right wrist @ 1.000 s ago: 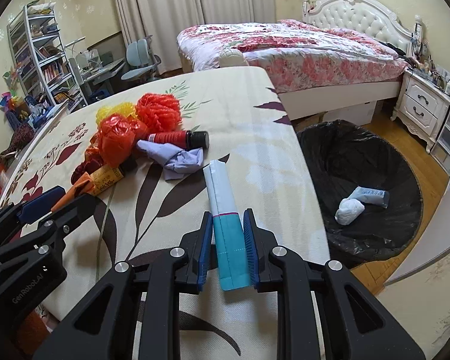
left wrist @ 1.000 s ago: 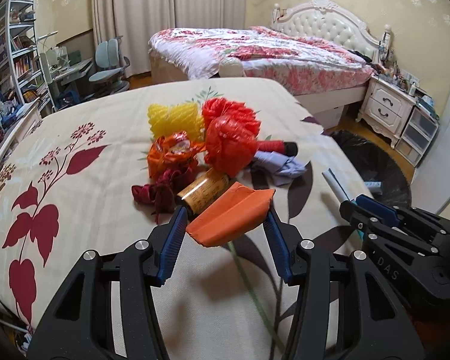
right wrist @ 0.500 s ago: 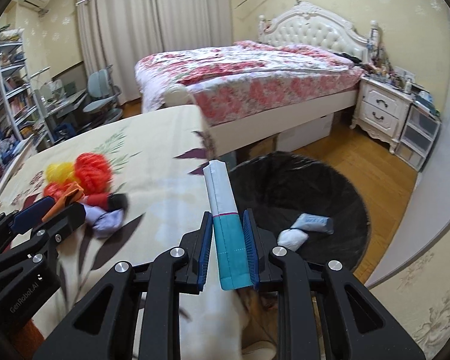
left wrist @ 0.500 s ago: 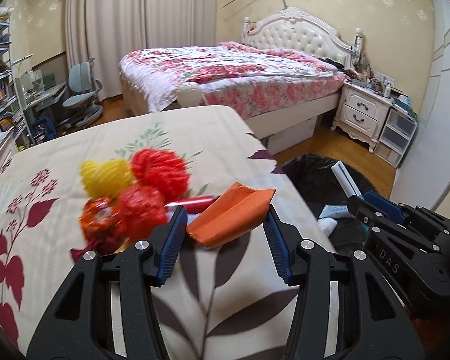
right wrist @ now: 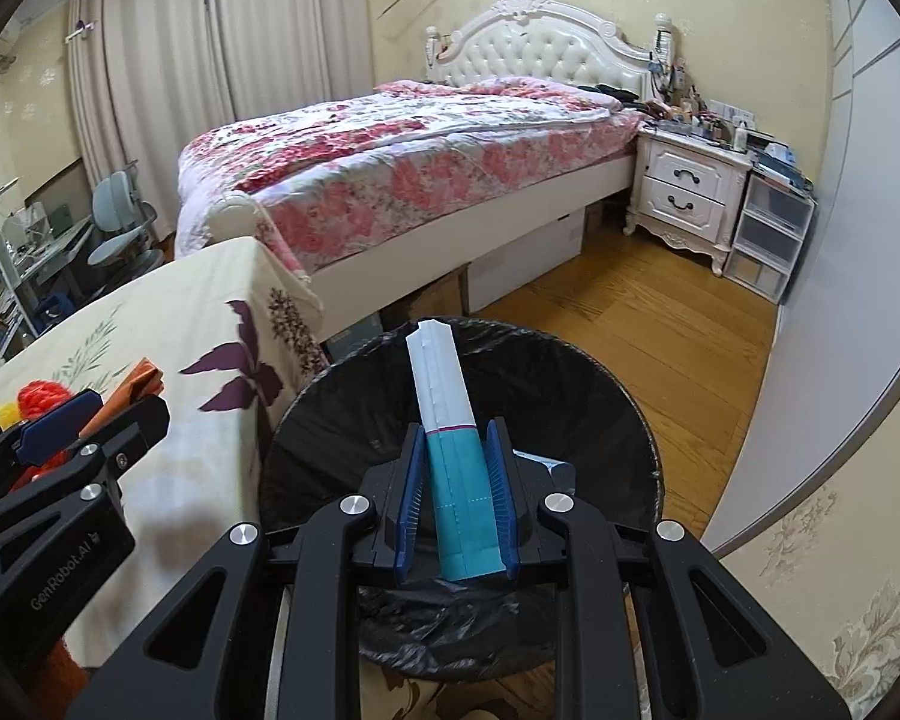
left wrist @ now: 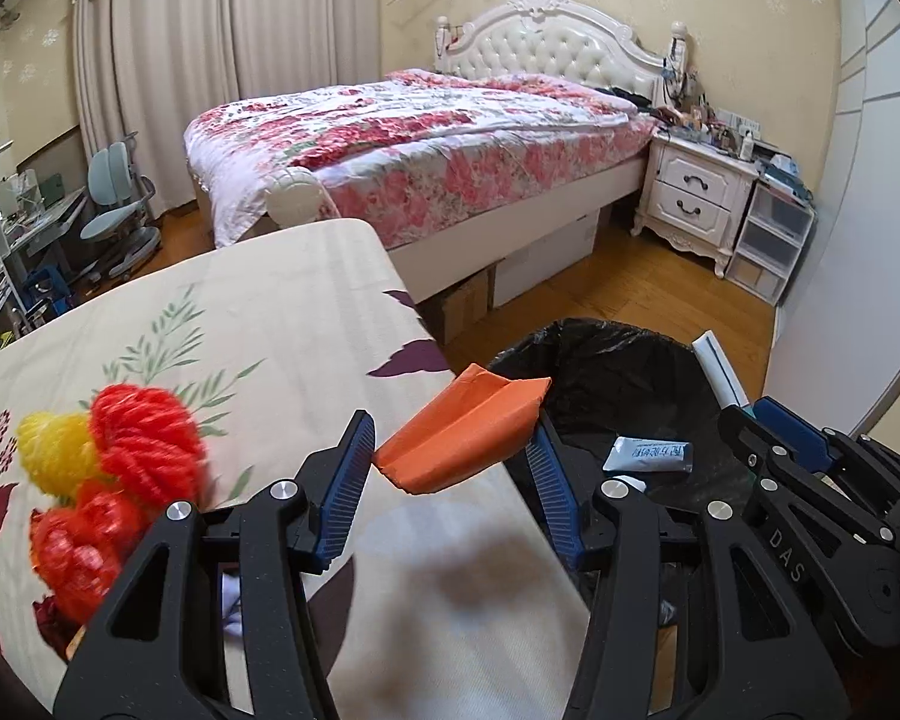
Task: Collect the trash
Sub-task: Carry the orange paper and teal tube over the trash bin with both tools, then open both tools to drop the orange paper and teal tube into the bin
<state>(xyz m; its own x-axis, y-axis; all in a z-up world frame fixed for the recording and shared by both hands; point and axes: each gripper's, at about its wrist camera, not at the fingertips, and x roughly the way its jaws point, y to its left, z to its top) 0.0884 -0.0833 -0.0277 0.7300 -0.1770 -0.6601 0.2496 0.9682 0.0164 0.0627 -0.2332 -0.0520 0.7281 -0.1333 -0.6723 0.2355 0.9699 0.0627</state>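
Both grippers have swung right since a second ago, off the pile and toward the bin. Left view only: red and yellow yarn balls [left wrist: 144,444] on the leaf-print table cover [left wrist: 282,324], blurred; left gripper [left wrist: 453,450] clamped on a folded orange paper [left wrist: 465,429], at the table edge just beside the bin [left wrist: 600,360]; a small blue-white packet [left wrist: 648,456] lying inside. Right view only: right gripper [right wrist: 455,468] closed on a flattened tube [right wrist: 450,438], white upper part, teal lower part, thin magenta line between, held over the black-lined bin mouth [right wrist: 600,408]. Wooden floor [right wrist: 648,312] beyond.
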